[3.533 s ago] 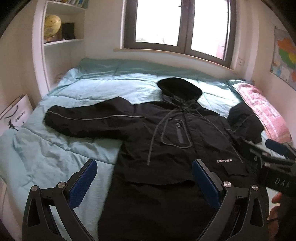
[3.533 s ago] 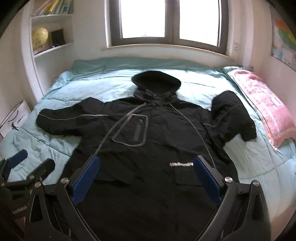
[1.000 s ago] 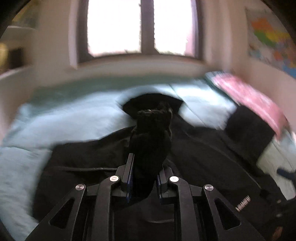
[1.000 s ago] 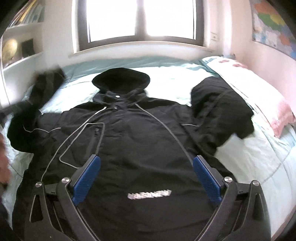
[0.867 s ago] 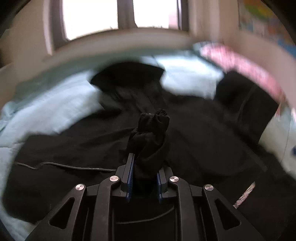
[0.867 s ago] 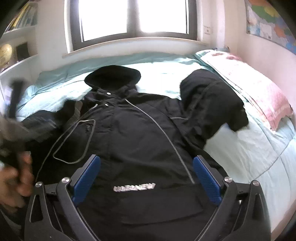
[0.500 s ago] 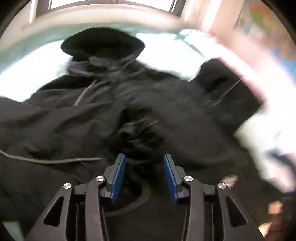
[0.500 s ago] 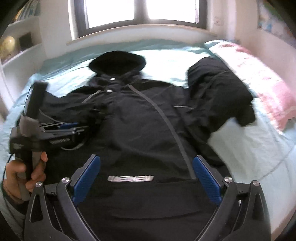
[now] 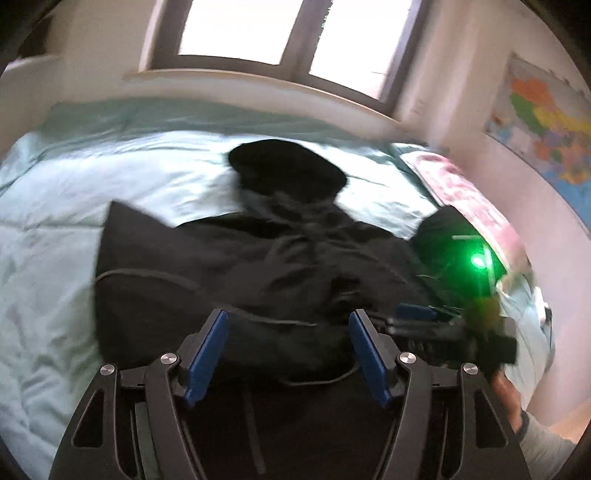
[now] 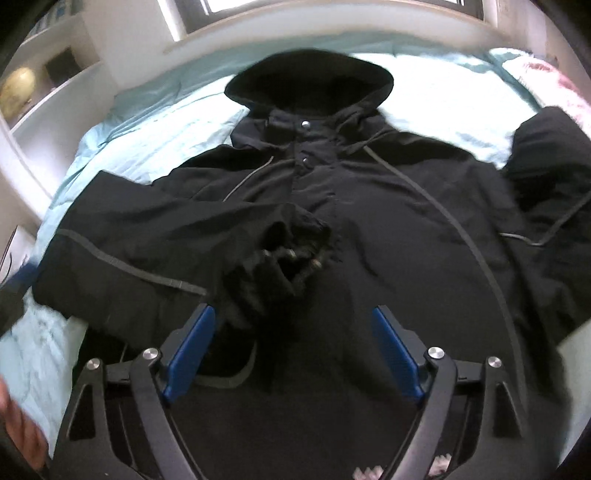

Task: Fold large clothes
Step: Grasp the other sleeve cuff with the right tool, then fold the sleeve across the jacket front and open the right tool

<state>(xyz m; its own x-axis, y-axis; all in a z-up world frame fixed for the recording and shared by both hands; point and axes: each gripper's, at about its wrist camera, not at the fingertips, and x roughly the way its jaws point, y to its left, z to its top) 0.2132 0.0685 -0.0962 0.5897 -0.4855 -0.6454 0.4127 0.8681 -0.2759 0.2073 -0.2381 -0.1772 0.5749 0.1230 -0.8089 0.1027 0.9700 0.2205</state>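
A black hooded jacket (image 10: pixel 388 229) lies face up on the teal bed, hood (image 10: pixel 310 79) toward the window. Its left sleeve (image 10: pixel 155 236) is folded across the chest, cuff (image 10: pixel 295 251) near the middle. The other sleeve (image 10: pixel 550 166) lies bunched at the right. My left gripper (image 9: pixel 288 354) is open and empty just above the jacket (image 9: pixel 258 266). My right gripper (image 10: pixel 295 350) is open and empty over the jacket's lower front; it also shows blurred in the left wrist view (image 9: pixel 436 325).
Teal quilt (image 9: pixel 55 229) covers the bed. A pink pillow (image 9: pixel 465 192) lies at the right by the wall with a map (image 9: pixel 546 110). A window (image 9: pixel 288 33) is behind the bed. Shelves with a globe (image 10: pixel 18 88) stand at the left.
My left gripper carried the left sleeve across the chest, opened and let it go, then drew back. My right gripper moved lower and closer over the jacket.
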